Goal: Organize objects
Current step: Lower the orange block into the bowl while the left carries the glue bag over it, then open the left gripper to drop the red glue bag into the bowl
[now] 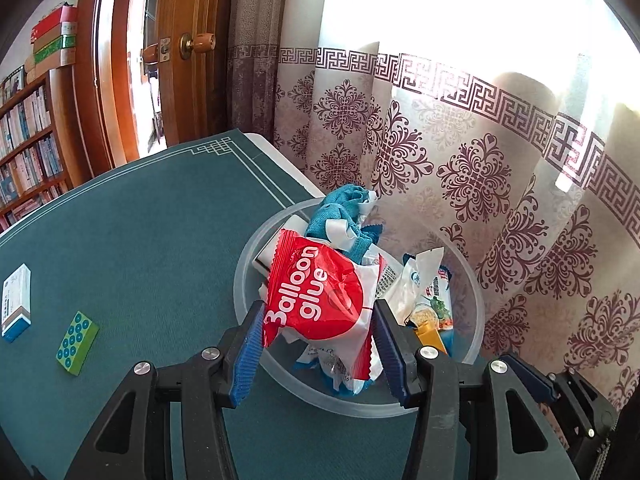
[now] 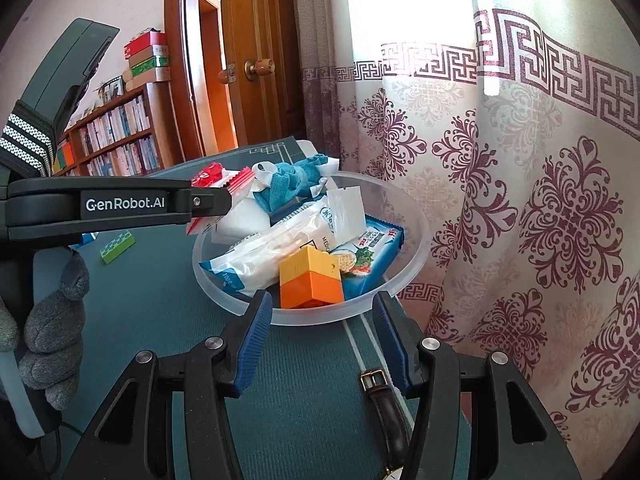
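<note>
- Right gripper (image 2: 320, 312): jaws stand partly apart with nothing between them, poised just short of the near rim of the clear bowl (image 2: 416, 248). A watch (image 2: 380, 404) with a dark strap lies on the green mat (image 2: 160, 304) below it.
- Left gripper (image 1: 318, 326): fingers pinch the sides of a red-and-white packet (image 1: 320, 300) (printed "Balloon glue"), held above the bowl.
- Bowl contents: orange-and-yellow block (image 2: 310, 282), white and blue sachets, blue cloth (image 2: 296, 184) at the far side.
- Risk: the heap is already high; judged from here, a packet let go on top could slide over the rim, because the wrappers are slick.
- Risk: the bowl sits near the table edge by the curtain, so a push could shift it off.
- Further out: green dotted block (image 1: 77, 343) and a small white box (image 1: 16, 307) wait on the mat.
- Legible text: "GenRobot.AI" on the left gripper's side.
</note>
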Motion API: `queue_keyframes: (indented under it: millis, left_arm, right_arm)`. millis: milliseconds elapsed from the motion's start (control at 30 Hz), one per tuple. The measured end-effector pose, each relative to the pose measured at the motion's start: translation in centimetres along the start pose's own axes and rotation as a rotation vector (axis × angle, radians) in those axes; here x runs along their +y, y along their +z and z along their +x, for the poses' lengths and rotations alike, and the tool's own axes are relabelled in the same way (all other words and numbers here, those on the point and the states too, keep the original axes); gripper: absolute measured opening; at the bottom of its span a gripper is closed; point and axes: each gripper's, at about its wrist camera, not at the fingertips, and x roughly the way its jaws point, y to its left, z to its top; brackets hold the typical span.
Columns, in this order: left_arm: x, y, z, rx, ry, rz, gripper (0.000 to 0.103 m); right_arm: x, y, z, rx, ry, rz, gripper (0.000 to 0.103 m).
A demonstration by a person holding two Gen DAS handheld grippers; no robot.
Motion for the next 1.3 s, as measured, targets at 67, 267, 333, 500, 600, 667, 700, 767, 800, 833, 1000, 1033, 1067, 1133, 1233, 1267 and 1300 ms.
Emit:
queue_keyframes:
  millis: [67, 267, 333, 500, 600, 667, 700, 767, 800, 833, 1000, 1033, 1067, 1133, 1233, 1267, 1300]
  left_arm:
    - [-0.2, 0.2, 0.6, 0.008, -0.010, 0.000, 0.055]
    - [-0.1, 0.3, 2.1, 0.035, -0.031, -0.012, 0.055]
    - [0.0, 0.2, 2.6, 0.045, -0.027, -0.014, 0.055]
    - [0.6, 0.0, 3.0, 0.038, -0.018, -0.025, 0.057]
    - [1.1, -0.2, 3.3, 0.052, -0.015, -0.049, 0.071]
    - [1.6, -0.5, 3.5, 0.061, -0.021, -0.071, 0.077]
    - [1.7, -0.6, 3.5, 0.061, -0.019, -0.078, 0.078]
    - [2.0, -0.7, 3.4, 0.062, -0.021, -0.084, 0.078]
    - [2.1, -0.7, 3.2, 0.061, -0.023, -0.085, 0.078]
    - [2.1, -0.7, 3.1, 0.058, -0.025, -0.085, 0.081]
    - [2.5, -0.7, 1.8, 0.024, -0.037, -0.099, 0.091]
    - [2.6, -0.7, 1.6, 0.020, -0.036, -0.101, 0.091]
    - [2.7, -0.7, 1.4, 0.016, -0.033, -0.104, 0.091]
    - [3.1, -0.7, 0.9, 0.010, -0.031, -0.117, 0.091]
    - [4.0, -1.0, 0.2, 0.001, -0.024, -0.149, 0.093]
    - [4.4, -1.2, 0.0, -0.003, -0.022, -0.162, 0.093]
    - [4.8, -1.4, -0.3, -0.006, -0.019, -0.176, 0.093]
  right_arm:
    - [0.0, 0.0, 0.1, 0.004, 0.000, 0.002, 0.054]
    - [-0.1, 0.0, 0.1, 0.001, 0.001, 0.005, 0.054]
    - [-0.1, 0.0, 0.2, 0.002, 0.001, 0.007, 0.054]
    - [-0.1, -0.1, 0.3, 0.007, 0.003, 0.007, 0.054]
    - [0.0, -0.1, 0.3, 0.007, 0.005, 0.004, 0.054]
    - [0.1, -0.1, 0.3, 0.006, 0.006, 0.003, 0.054]
    - [0.1, -0.1, 0.3, 0.005, 0.006, 0.002, 0.054]
    - [0.1, -0.1, 0.2, 0.003, 0.007, 0.003, 0.054]
    - [0.2, -0.1, 0.2, 0.003, 0.007, 0.003, 0.054]
    - [0.2, -0.1, 0.2, 0.002, 0.008, 0.002, 0.054]
    - [0.4, -0.2, 0.0, 0.001, 0.011, -0.002, 0.054]
    - [0.4, -0.2, 0.0, 0.002, 0.012, -0.002, 0.054]
    - [0.5, -0.2, 0.0, 0.002, 0.013, -0.003, 0.054]
    - [0.5, -0.2, 0.0, 0.002, 0.013, -0.003, 0.054]
    - [0.6, -0.2, 0.0, 0.001, 0.014, -0.004, 0.054]
    - [0.6, -0.2, 0.0, 0.001, 0.015, -0.005, 0.054]
    - [0.6, -0.3, 0.0, 0.002, 0.016, -0.005, 0.054]
